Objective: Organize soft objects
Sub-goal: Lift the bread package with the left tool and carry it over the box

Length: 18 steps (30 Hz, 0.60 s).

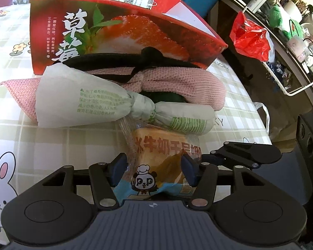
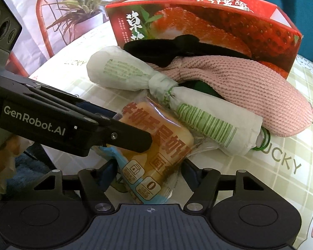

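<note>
A packaged bread bun [image 1: 160, 158] with a panda logo lies on the checked tablecloth. My left gripper [image 1: 153, 170] has its blue pads against both sides of it. My right gripper [image 2: 149, 174] also closes on the bun [image 2: 156, 145] from another side; the left gripper's arm [image 2: 73, 125] crosses that view. Behind the bun lie a white knotted bag with green print [image 1: 123, 106] [image 2: 169, 95], a pink knitted cloth [image 1: 177, 85] [image 2: 250, 87] and a black fabric piece [image 1: 135, 60] [image 2: 173, 45].
A red strawberry box [image 1: 125, 20] [image 2: 208, 18] stands open behind the pile. A red plastic bag [image 1: 250, 37] and a cluttered shelf [image 1: 292, 41] are at the right. A red chair [image 2: 52, 20] and plant stand beyond the table's far left.
</note>
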Each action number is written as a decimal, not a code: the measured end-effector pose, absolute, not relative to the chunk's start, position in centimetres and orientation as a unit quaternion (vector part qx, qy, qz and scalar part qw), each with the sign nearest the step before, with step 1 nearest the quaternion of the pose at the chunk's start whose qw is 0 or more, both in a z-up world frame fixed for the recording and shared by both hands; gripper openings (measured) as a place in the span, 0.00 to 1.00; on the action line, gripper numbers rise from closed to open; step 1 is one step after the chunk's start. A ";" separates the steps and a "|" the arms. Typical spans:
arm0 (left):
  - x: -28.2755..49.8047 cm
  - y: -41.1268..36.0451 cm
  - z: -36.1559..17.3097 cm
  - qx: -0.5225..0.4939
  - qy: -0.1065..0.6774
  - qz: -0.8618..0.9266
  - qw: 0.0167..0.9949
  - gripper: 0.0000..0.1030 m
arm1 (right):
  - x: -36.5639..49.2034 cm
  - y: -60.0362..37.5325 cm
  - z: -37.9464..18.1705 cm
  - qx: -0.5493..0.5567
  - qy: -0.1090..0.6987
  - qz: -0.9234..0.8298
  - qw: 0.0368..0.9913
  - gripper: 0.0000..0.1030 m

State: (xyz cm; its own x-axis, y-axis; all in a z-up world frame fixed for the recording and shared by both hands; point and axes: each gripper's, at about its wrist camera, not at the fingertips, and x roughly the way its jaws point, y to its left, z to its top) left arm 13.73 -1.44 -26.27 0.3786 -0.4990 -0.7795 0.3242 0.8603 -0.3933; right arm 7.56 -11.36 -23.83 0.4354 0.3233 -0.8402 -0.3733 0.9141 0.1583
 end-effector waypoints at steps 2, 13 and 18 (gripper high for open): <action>13.4 -1.3 -26.2 -0.089 0.498 -0.248 0.826 0.57 | 7.5 -11.3 -23.8 -0.025 0.489 0.207 0.847 0.61; 12.2 -0.6 -25.5 -0.090 0.493 -0.248 0.829 0.55 | 6.4 -10.7 -23.3 -0.024 0.484 0.216 0.847 0.60; 11.7 -0.5 -24.9 -0.084 0.483 -0.254 0.834 0.55 | 5.9 -10.7 -22.8 -0.029 0.478 0.216 0.851 0.60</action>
State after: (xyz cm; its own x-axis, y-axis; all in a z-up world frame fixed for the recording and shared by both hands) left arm 11.69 -0.45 -24.92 0.4037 -0.5051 -0.7628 0.3430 0.8565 -0.3857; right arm 5.91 -10.67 -22.83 0.4487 0.3406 -0.8262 -0.3957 0.9047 0.1581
